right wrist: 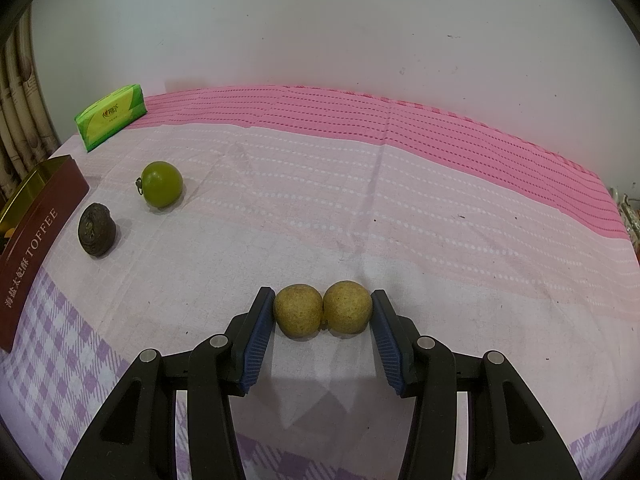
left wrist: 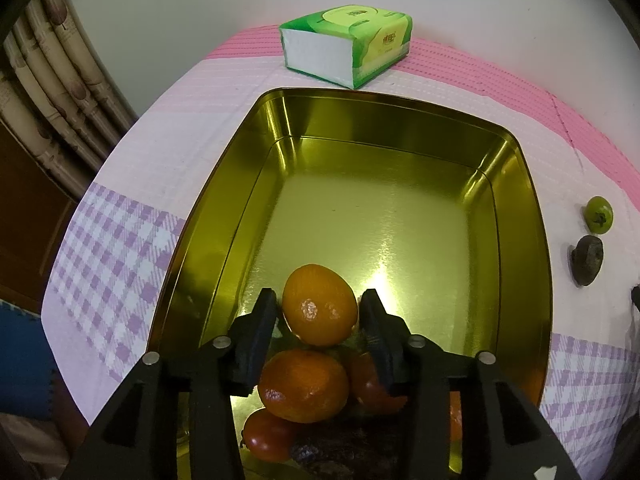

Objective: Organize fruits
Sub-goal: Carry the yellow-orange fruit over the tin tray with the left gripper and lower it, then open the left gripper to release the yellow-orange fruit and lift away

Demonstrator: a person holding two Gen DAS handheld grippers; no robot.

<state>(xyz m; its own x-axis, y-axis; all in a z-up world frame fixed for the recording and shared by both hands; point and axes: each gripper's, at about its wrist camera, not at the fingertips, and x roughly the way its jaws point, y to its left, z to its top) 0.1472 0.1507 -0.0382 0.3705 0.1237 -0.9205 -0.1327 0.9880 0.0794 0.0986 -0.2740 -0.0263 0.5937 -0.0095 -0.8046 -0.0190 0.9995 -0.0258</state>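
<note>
In the left wrist view my left gripper (left wrist: pixel 320 308) hovers over a gold tin (left wrist: pixel 400 128), its jaws at the sides of an orange (left wrist: pixel 319 310). Below it in the tin lie another orange (left wrist: pixel 304 386), red fruits (left wrist: pixel 266 434) and something dark. In the right wrist view my right gripper (right wrist: pixel 323 311) is shut on two brown-yellow round fruits (right wrist: pixel 298 311) (right wrist: pixel 347 306) side by side, just above the cloth. A green fruit (right wrist: pixel 162 184) and a dark brown fruit (right wrist: pixel 97 230) lie on the cloth at the left, beside the tin (right wrist: pixel 36 240).
A green tissue pack (left wrist: pixel 348 42) stands behind the tin by the white wall; it also shows in the right wrist view (right wrist: pixel 110 116). A pink and purple-checked cloth (right wrist: pixel 400 208) covers the table. Curtains (left wrist: pixel 52 80) hang at the left.
</note>
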